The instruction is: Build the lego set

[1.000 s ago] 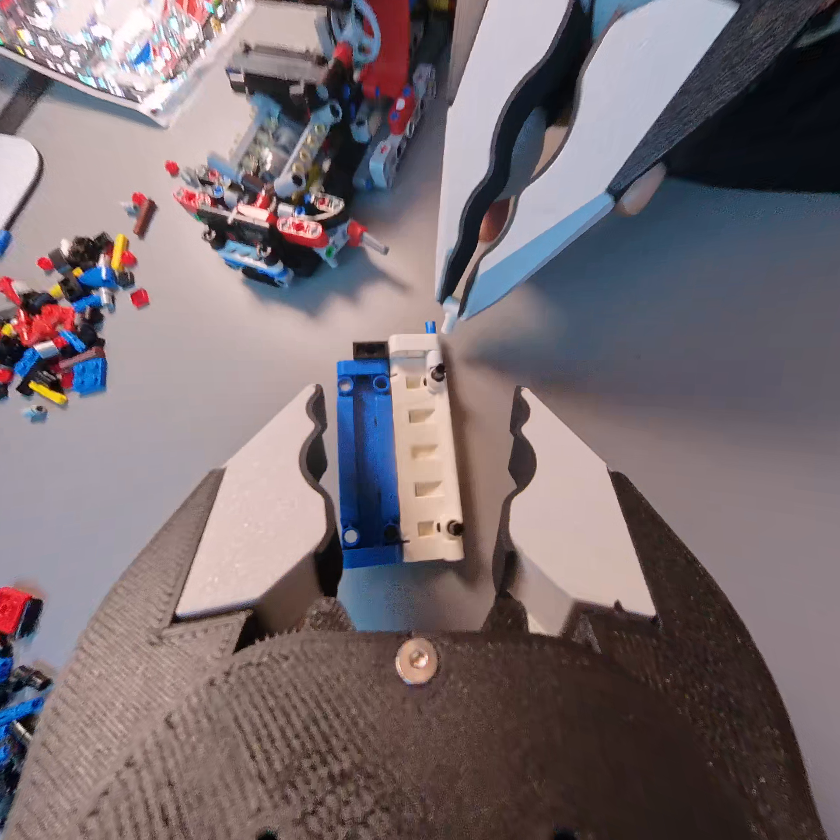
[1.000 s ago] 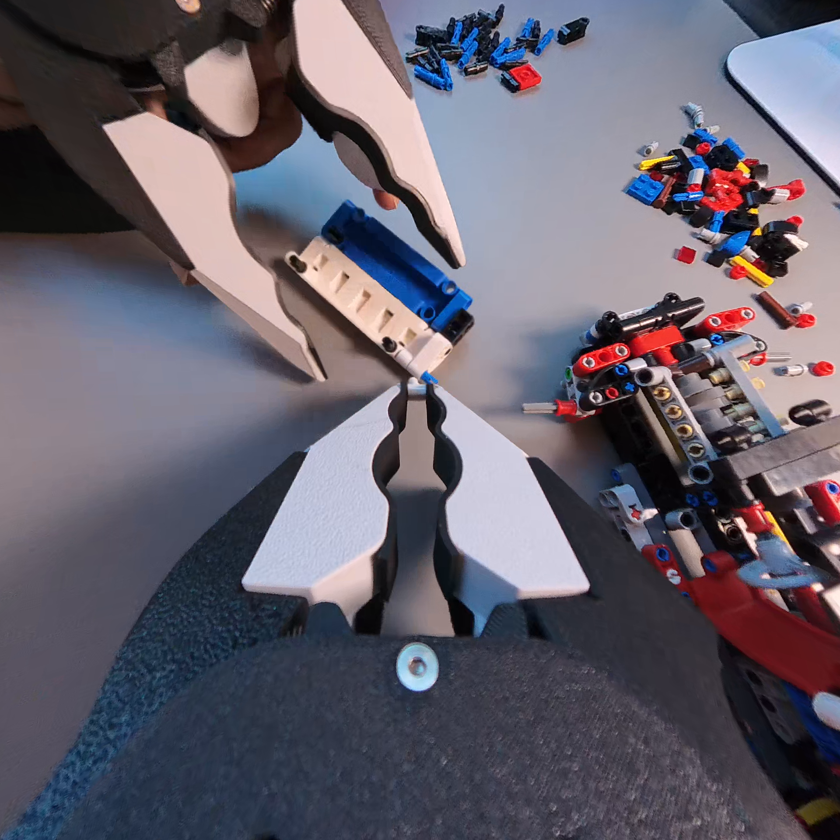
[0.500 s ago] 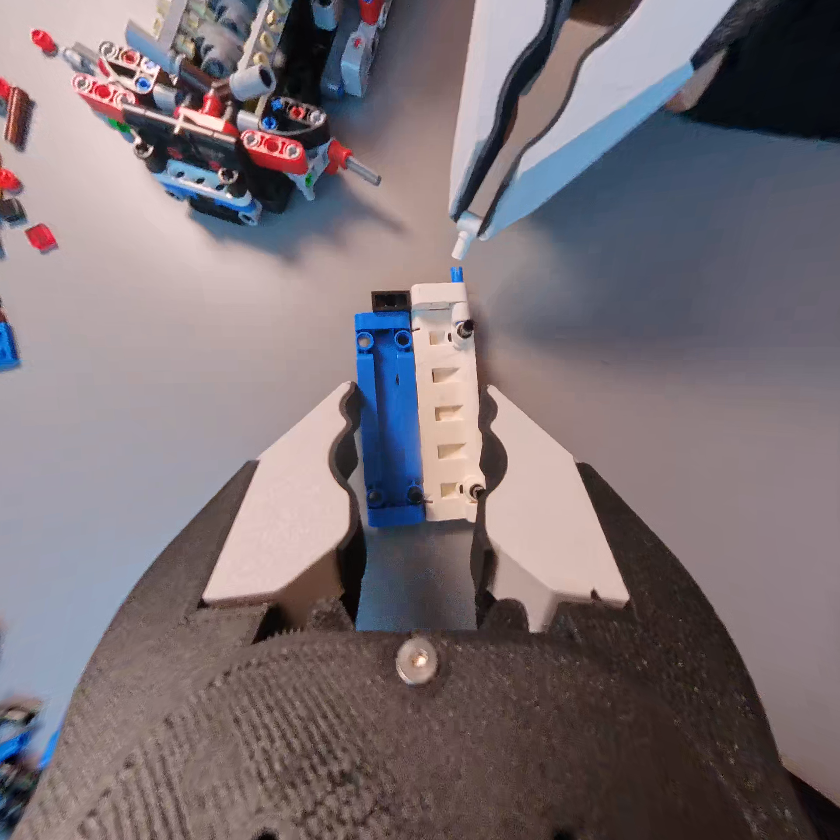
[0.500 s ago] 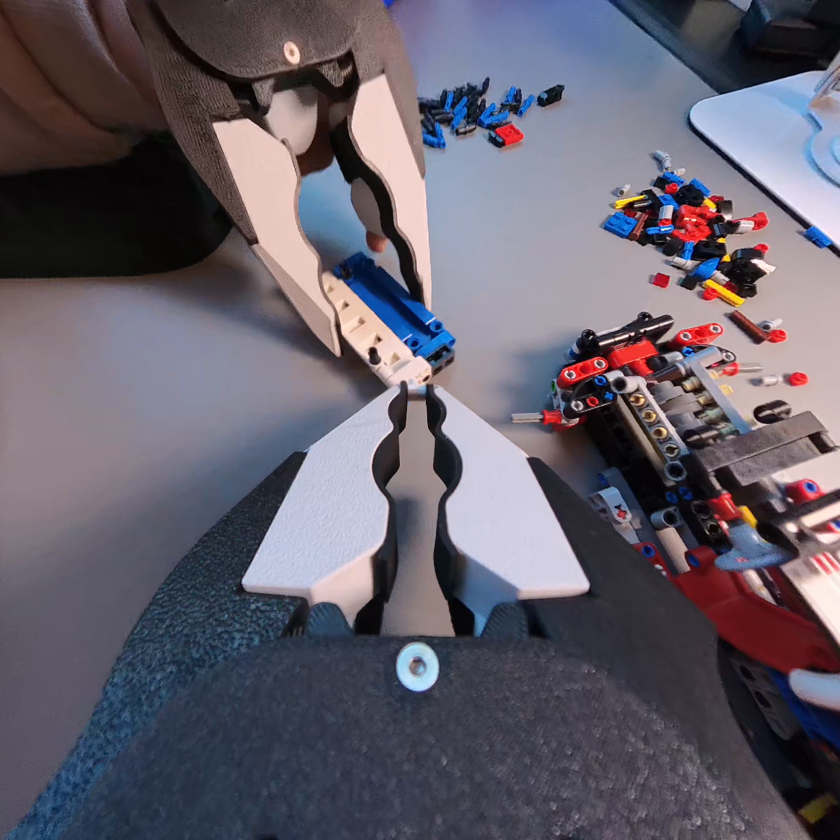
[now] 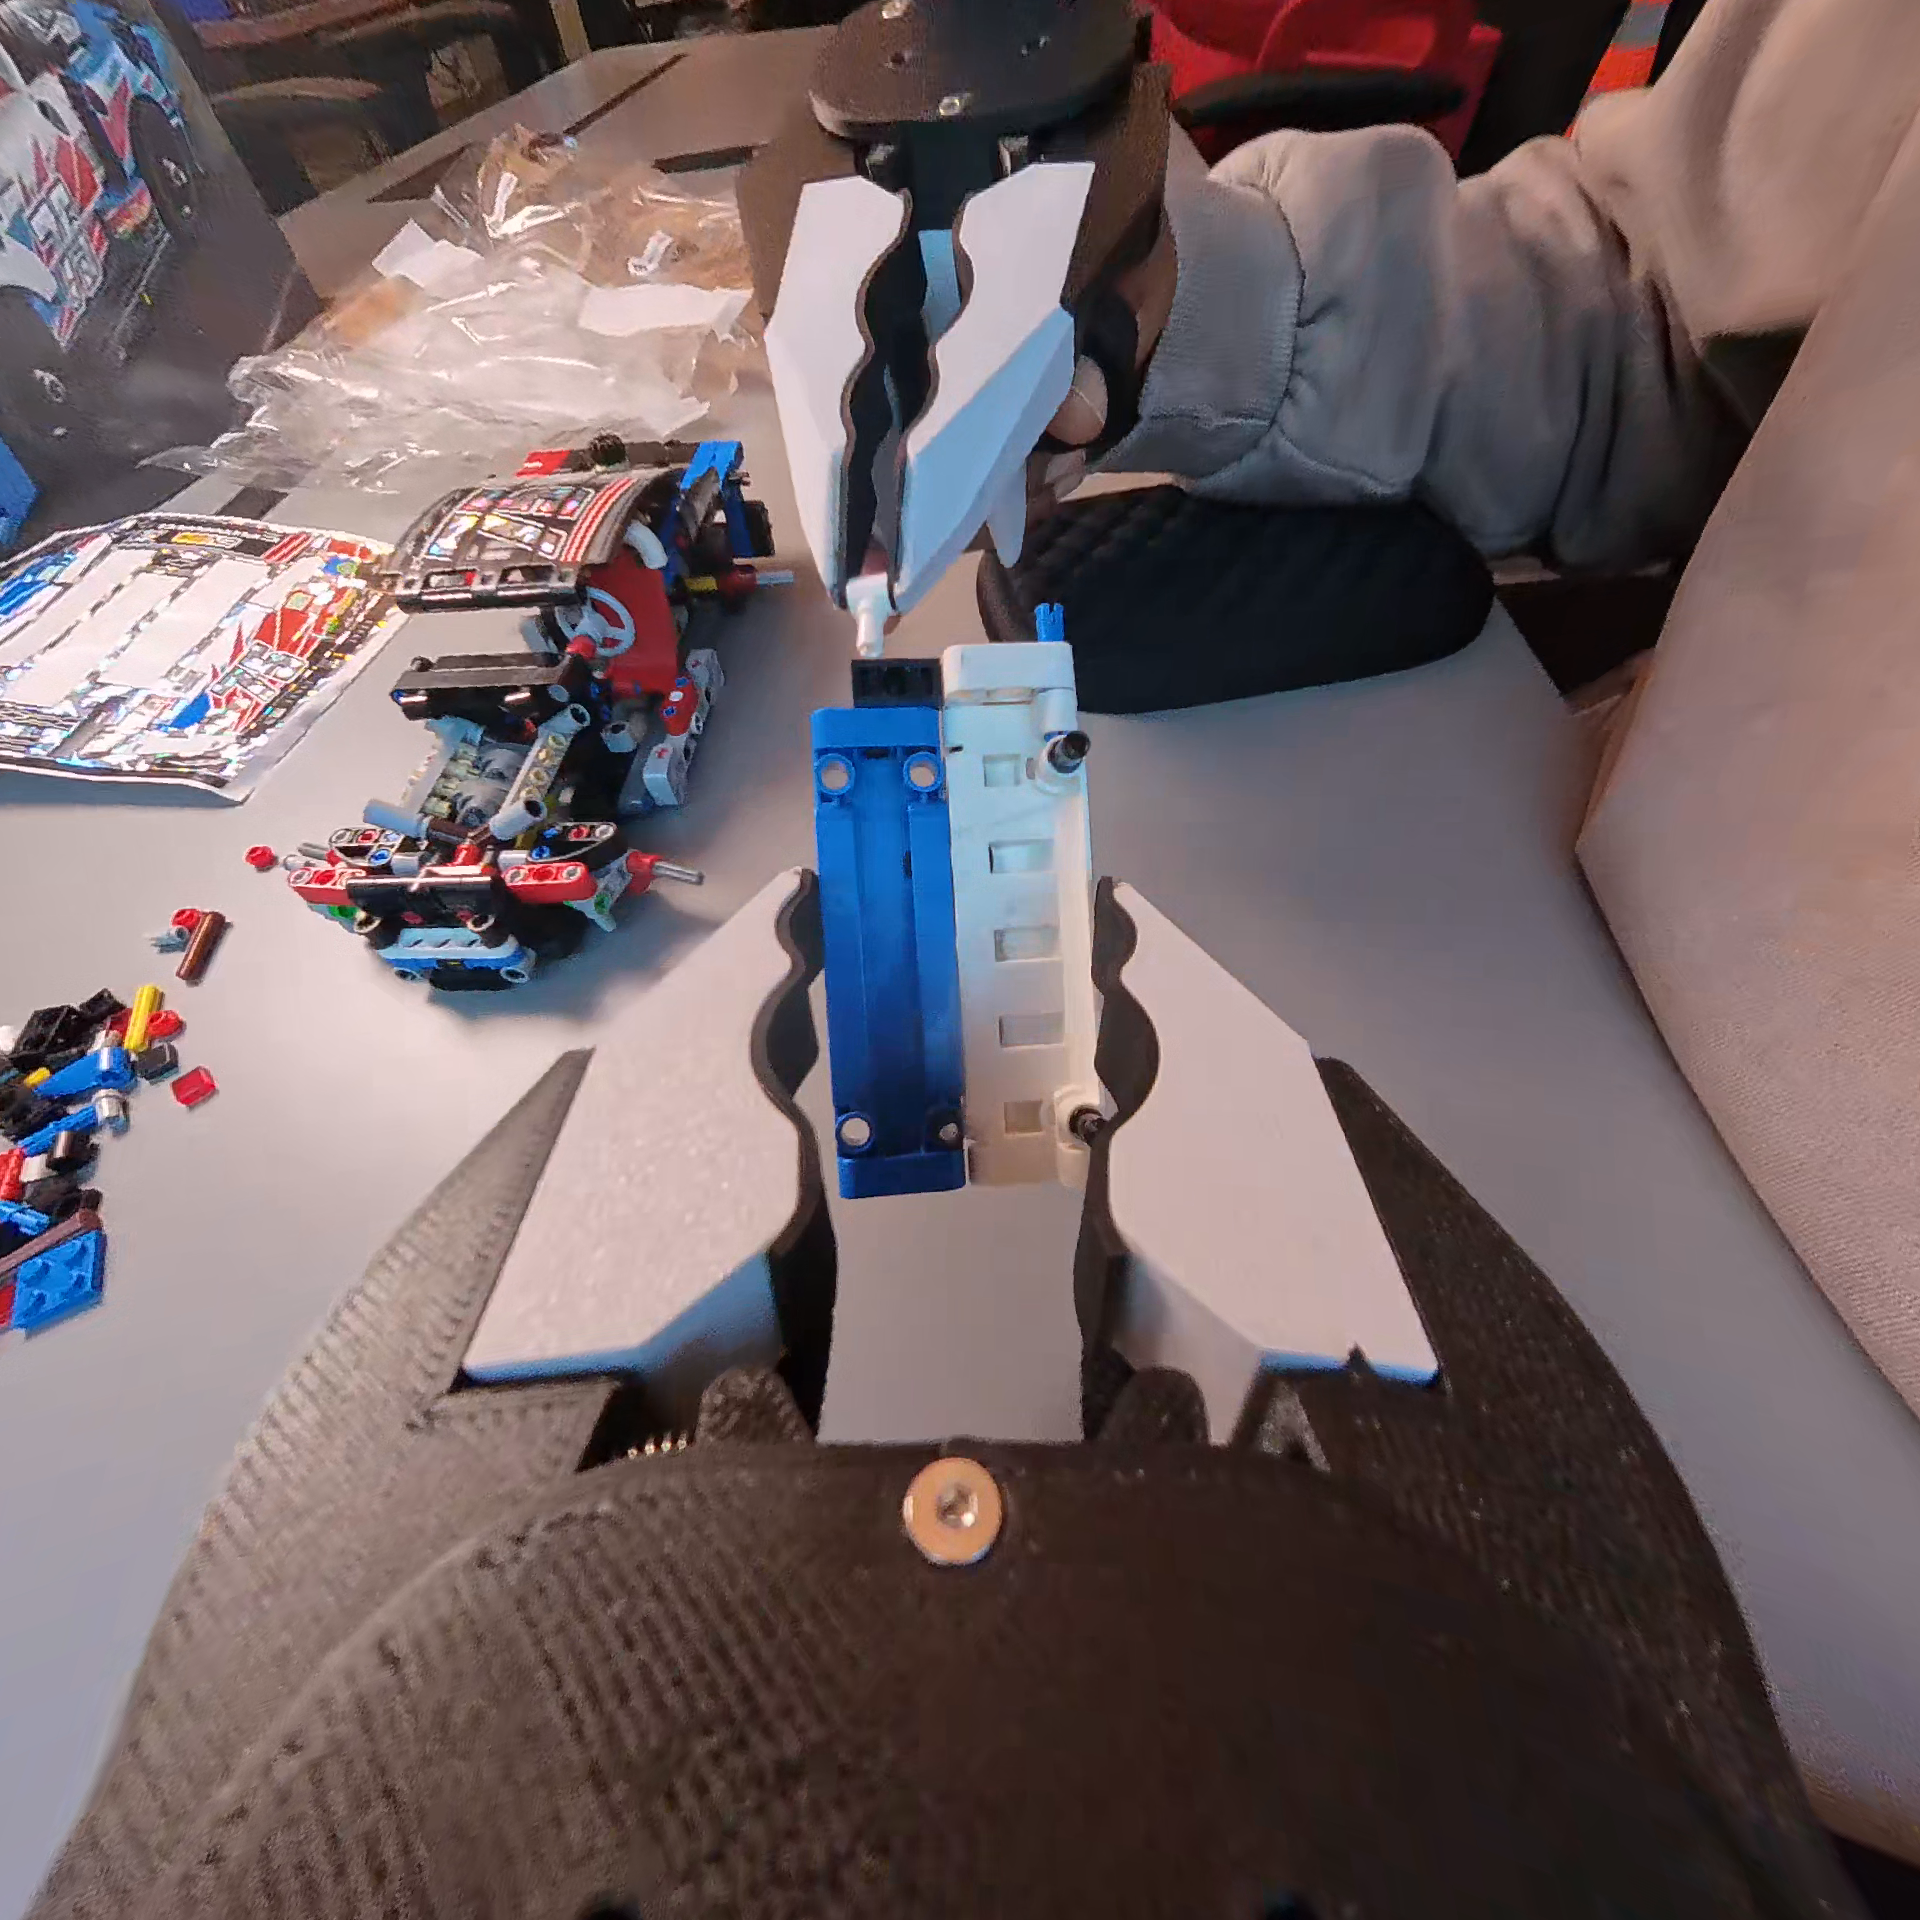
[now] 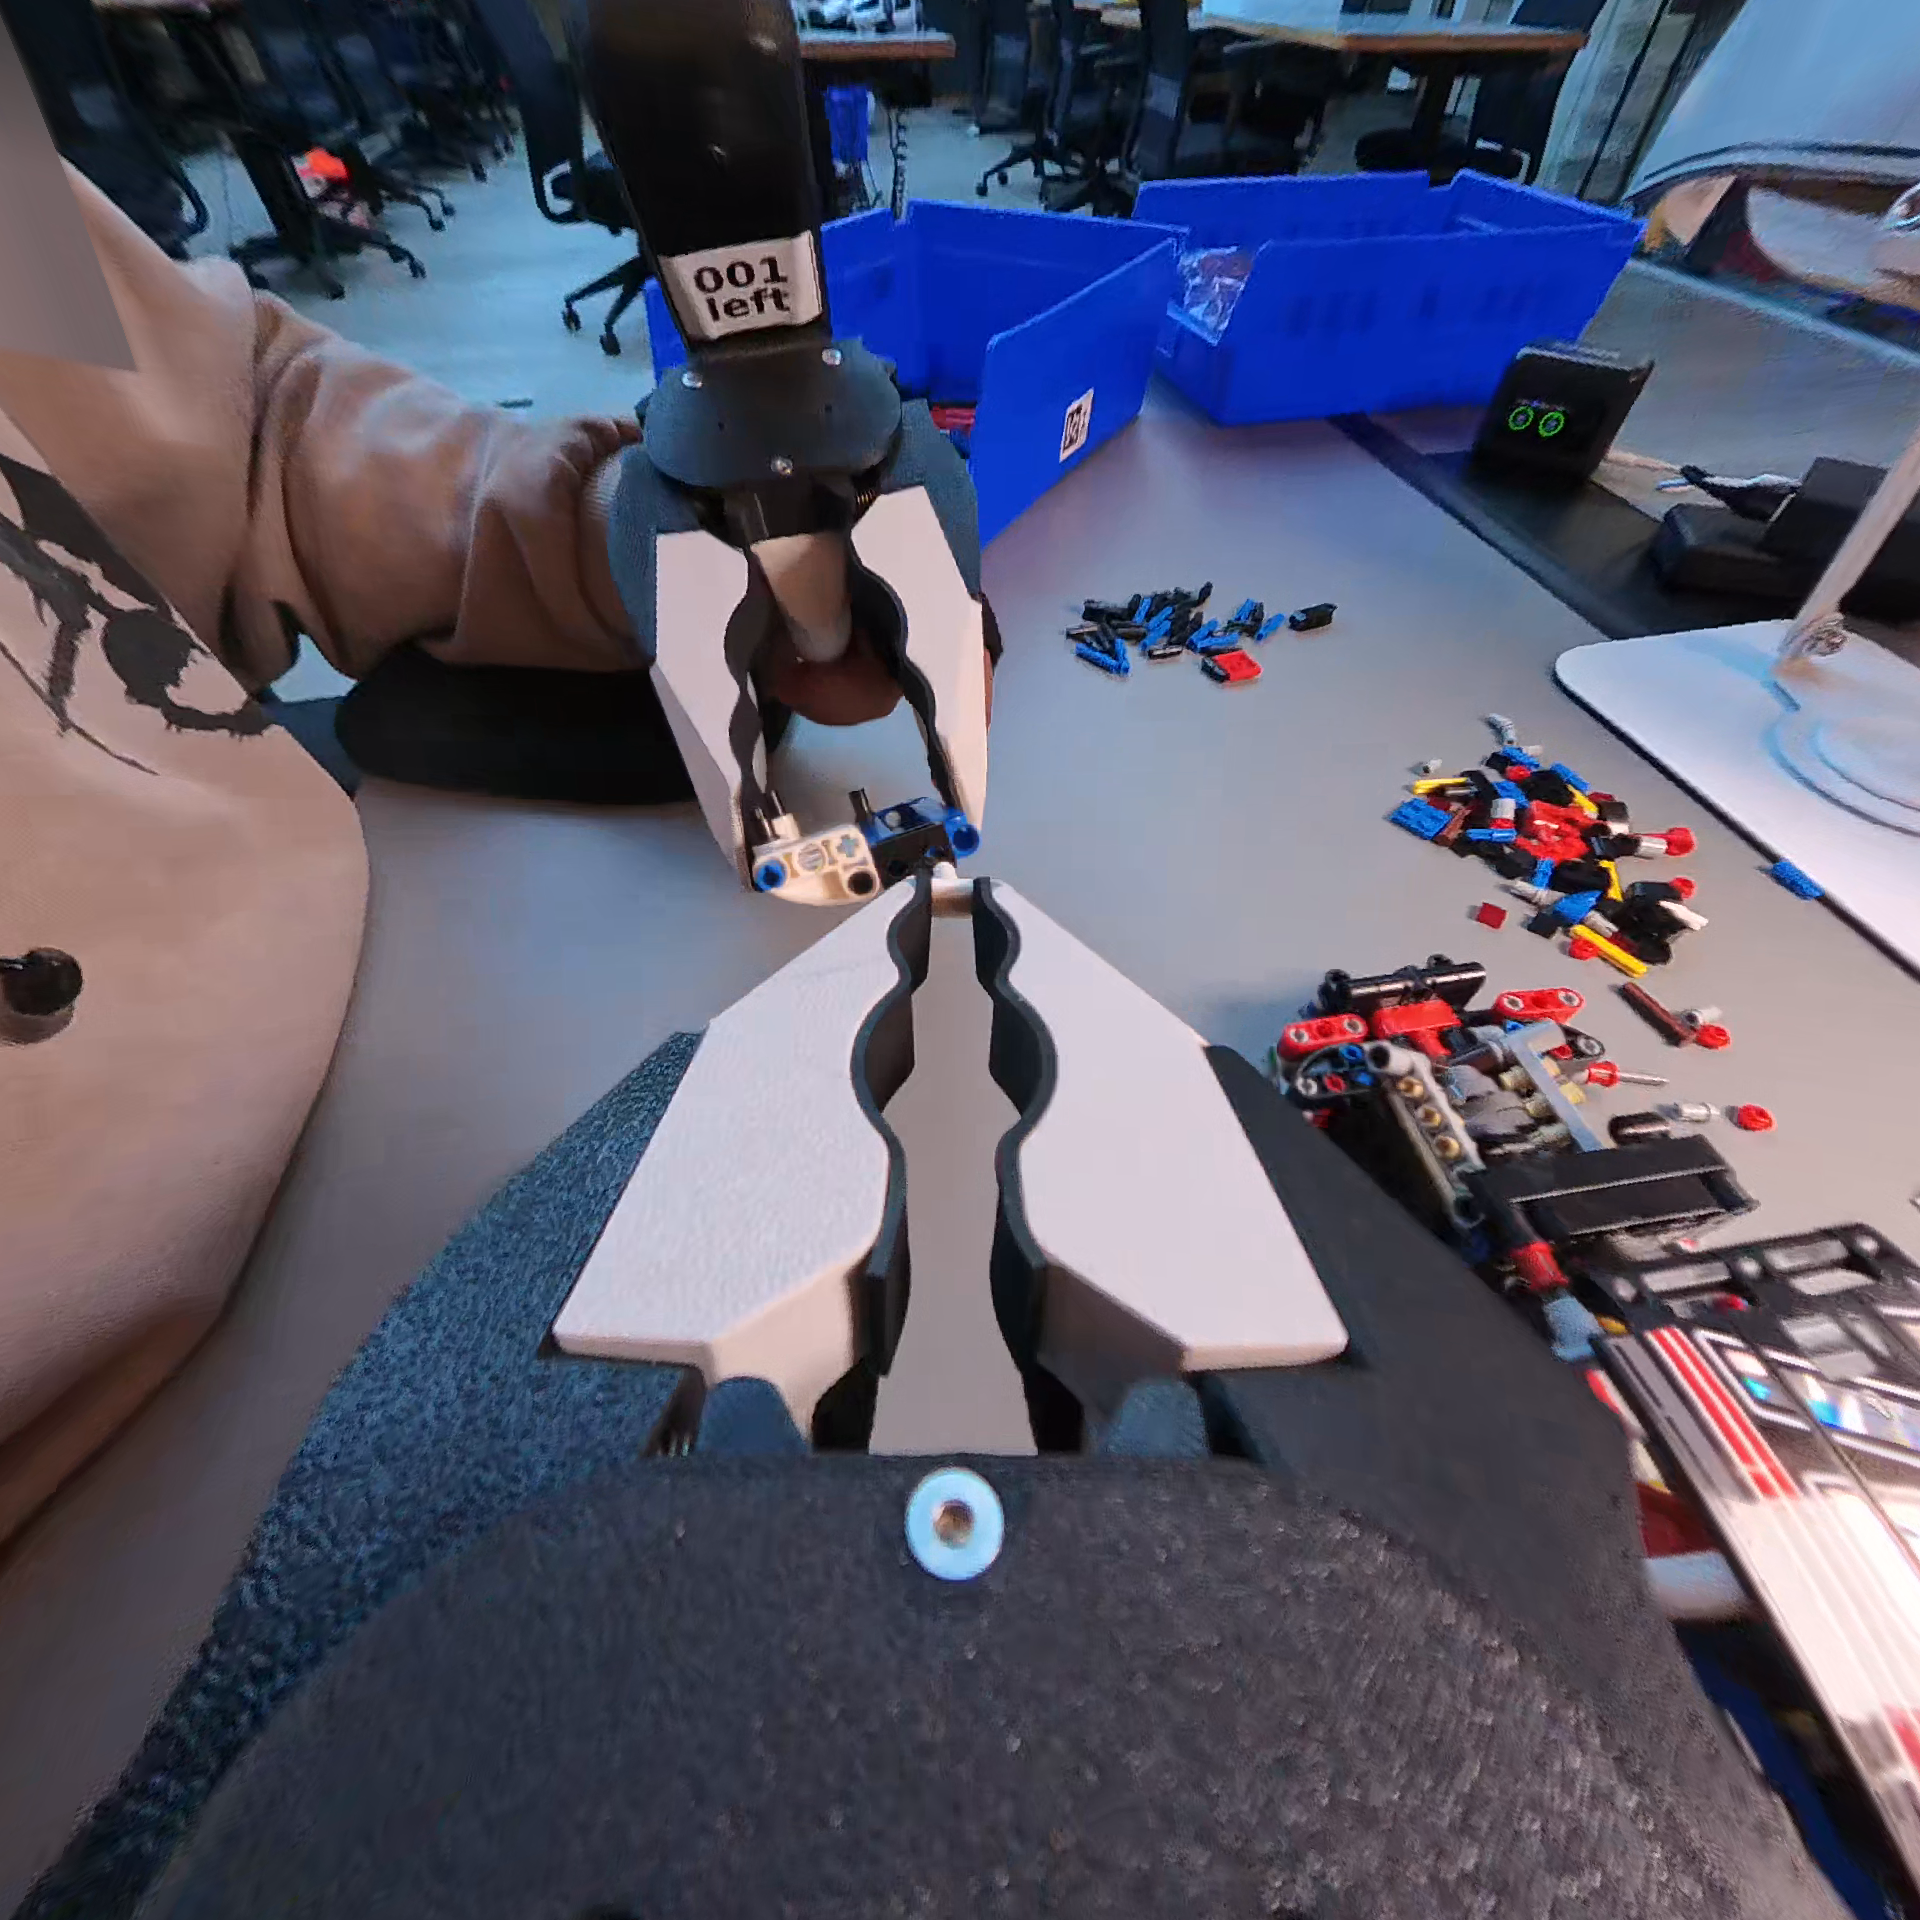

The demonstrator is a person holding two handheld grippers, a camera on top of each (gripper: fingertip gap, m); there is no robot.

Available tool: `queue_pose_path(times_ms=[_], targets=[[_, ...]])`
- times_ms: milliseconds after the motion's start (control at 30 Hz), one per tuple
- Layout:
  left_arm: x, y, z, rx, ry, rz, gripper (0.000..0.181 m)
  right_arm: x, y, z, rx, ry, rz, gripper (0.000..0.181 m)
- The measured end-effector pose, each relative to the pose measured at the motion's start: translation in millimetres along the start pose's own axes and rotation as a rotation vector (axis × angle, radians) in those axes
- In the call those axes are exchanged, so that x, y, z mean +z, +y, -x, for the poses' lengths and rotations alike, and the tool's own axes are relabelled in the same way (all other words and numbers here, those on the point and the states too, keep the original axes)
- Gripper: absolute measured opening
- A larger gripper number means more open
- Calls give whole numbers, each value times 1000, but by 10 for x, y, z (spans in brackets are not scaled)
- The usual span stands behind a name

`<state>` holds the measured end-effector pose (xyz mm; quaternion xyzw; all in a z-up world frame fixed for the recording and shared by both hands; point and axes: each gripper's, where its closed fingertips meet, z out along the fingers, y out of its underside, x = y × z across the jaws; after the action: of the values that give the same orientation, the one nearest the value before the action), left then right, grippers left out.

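My left gripper [image 5: 953,885] is shut on a blue-and-white panel assembly [image 5: 904,997] and holds it above the grey table [image 5: 1299,935]. The assembly has a black piece and a blue pin at its far end. My right gripper [image 5: 871,594] comes in from above, shut on a small white piece [image 5: 869,625], whose tip is just over the black end piece. In the right wrist view my right gripper [image 6: 951,885] pinches the white piece [image 6: 948,896] right against the end of the assembly [image 6: 821,862], which the left gripper [image 6: 857,842] holds.
A partly built car [image 5: 540,790] stands left of the assembly and also shows in the right wrist view [image 6: 1507,1122]. Loose-piece piles [image 5: 73,1091] [image 6: 1548,842], small pins [image 6: 1174,634], a sticker sheet [image 5: 156,644], plastic bags [image 5: 468,343], blue bins [image 6: 1351,291] and a white base [image 6: 1766,748] surround it. There is about 6 centimeters between the tips of the two grippers. From the left gripper's tips to the white base [image 6: 1766,748] is close to 35 centimeters.
My left gripper closed on the assembly and lifted it off the table, tilting it up. My right gripper with the white piece stayed close to the assembly's far end.
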<state>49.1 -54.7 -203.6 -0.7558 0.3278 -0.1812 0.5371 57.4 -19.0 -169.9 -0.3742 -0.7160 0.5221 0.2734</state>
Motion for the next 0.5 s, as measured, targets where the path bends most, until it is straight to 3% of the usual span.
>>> queue_pose_path(times_ms=[500], targets=[[178,246,-53,171,-56,160,50,105,313,18,68,-78,106,6]])
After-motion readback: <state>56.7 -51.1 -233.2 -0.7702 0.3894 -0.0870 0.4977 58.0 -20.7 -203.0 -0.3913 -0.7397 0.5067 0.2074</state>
